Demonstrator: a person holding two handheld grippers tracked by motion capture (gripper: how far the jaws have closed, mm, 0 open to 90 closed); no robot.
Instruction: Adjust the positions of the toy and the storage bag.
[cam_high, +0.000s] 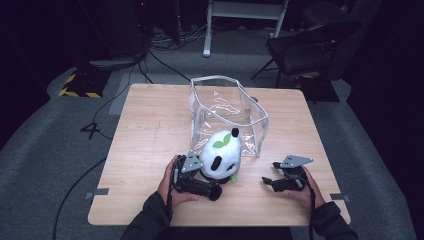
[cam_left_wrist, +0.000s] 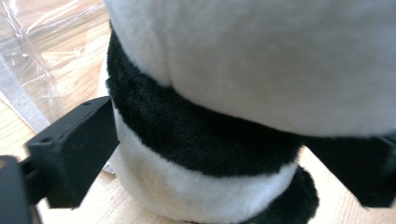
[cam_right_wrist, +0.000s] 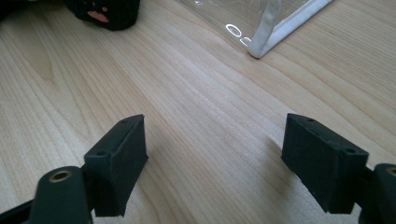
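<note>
A black-and-white panda plush with a green leaf on its head stands on the wooden table, leaning against the front of a clear plastic bag. My left gripper is at the plush's base. In the left gripper view its jaws stand wide on either side of the plush's body, and the fur between them does not look squeezed. My right gripper rests to the right on bare wood, open and holding nothing. A black paw with a pink pad lies ahead of it.
The clear bag's white-trimmed corner lies just ahead of the right gripper, and its wall is left of the plush. A black chair and a white frame stand beyond the table. Cables run across the grey floor at left.
</note>
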